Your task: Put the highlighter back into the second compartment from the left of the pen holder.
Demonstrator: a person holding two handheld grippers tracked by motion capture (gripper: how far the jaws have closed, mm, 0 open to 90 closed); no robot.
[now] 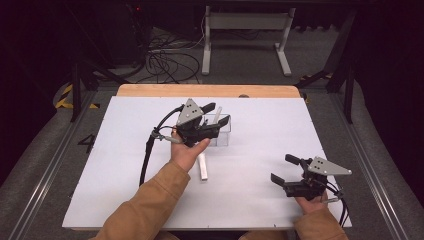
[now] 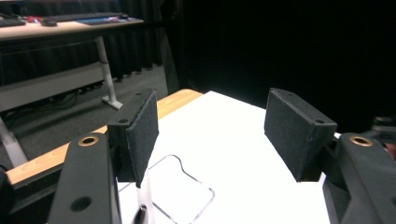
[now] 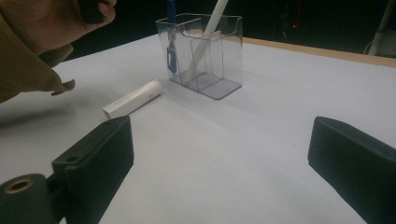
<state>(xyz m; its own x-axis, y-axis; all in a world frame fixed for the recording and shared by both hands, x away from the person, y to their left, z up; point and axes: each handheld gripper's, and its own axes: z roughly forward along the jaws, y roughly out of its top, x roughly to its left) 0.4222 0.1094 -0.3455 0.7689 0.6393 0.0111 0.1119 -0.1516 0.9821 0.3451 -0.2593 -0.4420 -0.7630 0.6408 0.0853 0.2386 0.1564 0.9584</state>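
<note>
Left gripper (image 1: pixel 216 114) hangs right over the clear plastic holder (image 3: pixel 205 51), jaws apart and nothing between the pads. Under it, a white pen (image 3: pixel 205 35) leans in one compartment, a blue pen (image 3: pixel 171 44) stands in the next. Another white pen (image 1: pixel 202 166) lies near that hand's wrist. Right gripper (image 1: pixel 286 169) sits well apart, jaws wide, empty.

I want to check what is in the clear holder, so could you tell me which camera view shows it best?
The right gripper view: the clear holder stands unobstructed, with a white stick and a blue pen inside. In the high view the left gripper covers part of it. The left gripper view catches just its rim.
</note>
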